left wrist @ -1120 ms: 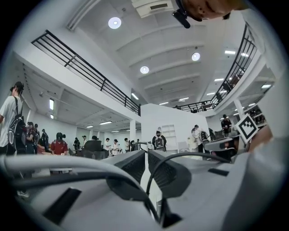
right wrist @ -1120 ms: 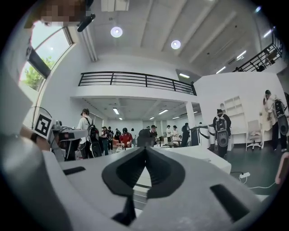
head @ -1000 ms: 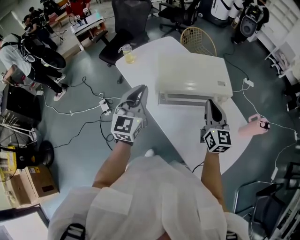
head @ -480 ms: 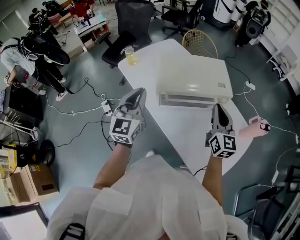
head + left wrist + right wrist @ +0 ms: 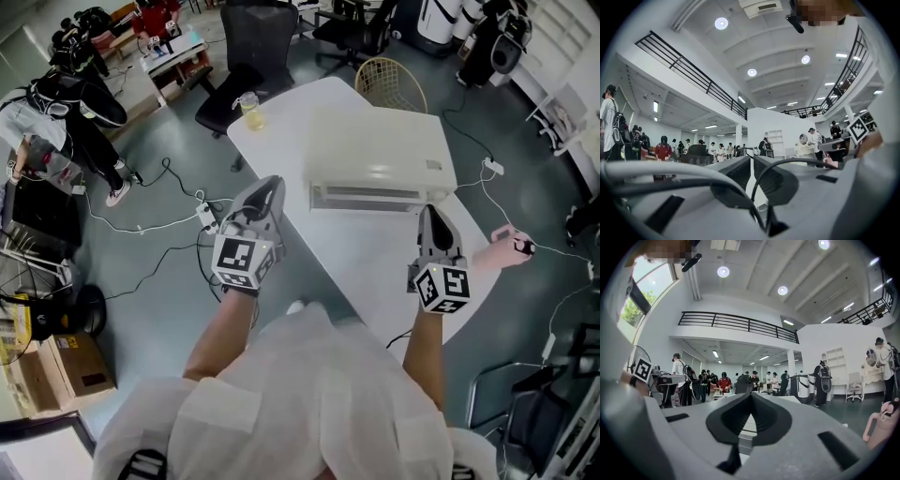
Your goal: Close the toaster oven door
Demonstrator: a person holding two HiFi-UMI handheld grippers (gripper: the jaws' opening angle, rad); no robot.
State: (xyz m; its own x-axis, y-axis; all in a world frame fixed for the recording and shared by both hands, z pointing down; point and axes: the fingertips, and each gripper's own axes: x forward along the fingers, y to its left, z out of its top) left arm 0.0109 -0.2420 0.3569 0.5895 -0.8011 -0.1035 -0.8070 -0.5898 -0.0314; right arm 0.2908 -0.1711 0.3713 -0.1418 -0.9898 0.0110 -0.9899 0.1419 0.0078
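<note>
The white toaster oven (image 5: 375,150) sits on the white table (image 5: 375,262) with its front strip (image 5: 366,197) facing me; I cannot tell how the door stands from above. My right gripper (image 5: 433,214) is shut and empty, its tips just short of the oven's front right corner. My left gripper (image 5: 269,190) hovers at the table's left edge, left of the oven, also shut with nothing in it. In the right gripper view the jaws (image 5: 751,397) are pressed together, with the pale oven (image 5: 746,423) low behind them. The left gripper's jaws (image 5: 751,159) meet at their tips too.
A cup with a yellow drink (image 5: 250,109) stands at the table's far left corner. Behind the table are a wicker chair (image 5: 392,82) and a black office chair (image 5: 255,42). Cables and a power strip (image 5: 206,216) lie on the floor at left. A pink object (image 5: 511,247) lies right.
Both grippers stay shut. The right gripper has shifted slightly right along the oven's front, and the left one has drifted a little lower and left.
</note>
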